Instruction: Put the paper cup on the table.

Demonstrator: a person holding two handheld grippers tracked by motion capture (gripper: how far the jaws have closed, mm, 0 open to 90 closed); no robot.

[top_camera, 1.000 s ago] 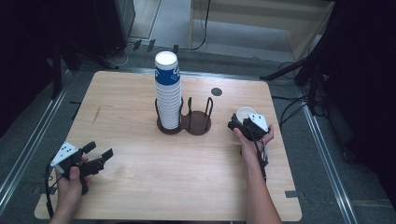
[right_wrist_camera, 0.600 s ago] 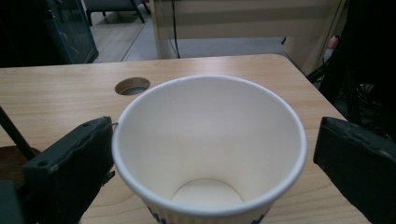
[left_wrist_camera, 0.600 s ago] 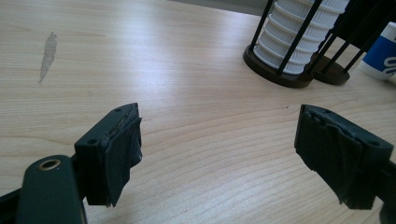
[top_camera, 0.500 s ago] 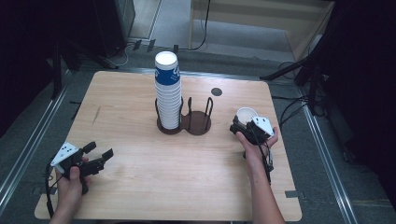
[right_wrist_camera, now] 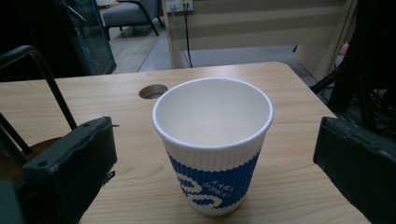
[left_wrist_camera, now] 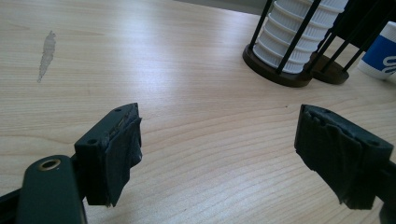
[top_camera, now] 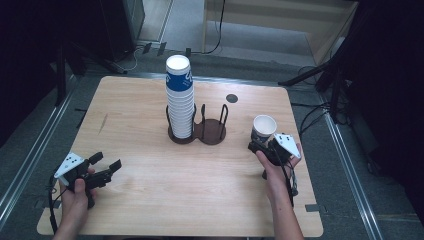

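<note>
A white paper cup with a blue print [top_camera: 264, 127] [right_wrist_camera: 212, 144] stands upright on the wooden table, right of the holder. My right gripper [top_camera: 260, 145] [right_wrist_camera: 215, 158] sits just on the near side of it. It is open, and in the right gripper view a clear gap shows between the cup and each pad. A tall stack of matching cups [top_camera: 180, 100] [left_wrist_camera: 299, 37] fills the left ring of the dark two-ring holder [top_camera: 212, 131]. My left gripper [top_camera: 107, 161] [left_wrist_camera: 219, 149] rests at the near left of the table, open with nothing between its pads.
A round cable hole [top_camera: 231, 98] [right_wrist_camera: 153, 91] lies in the table [top_camera: 150, 190] behind the holder. A pale smear [left_wrist_camera: 45, 53] marks the wood at the left. Metal rails and cables run along the floor on both sides.
My right gripper has drawn back from the cup toward the near edge and slightly right. The cup stays standing. My left gripper has not moved.
</note>
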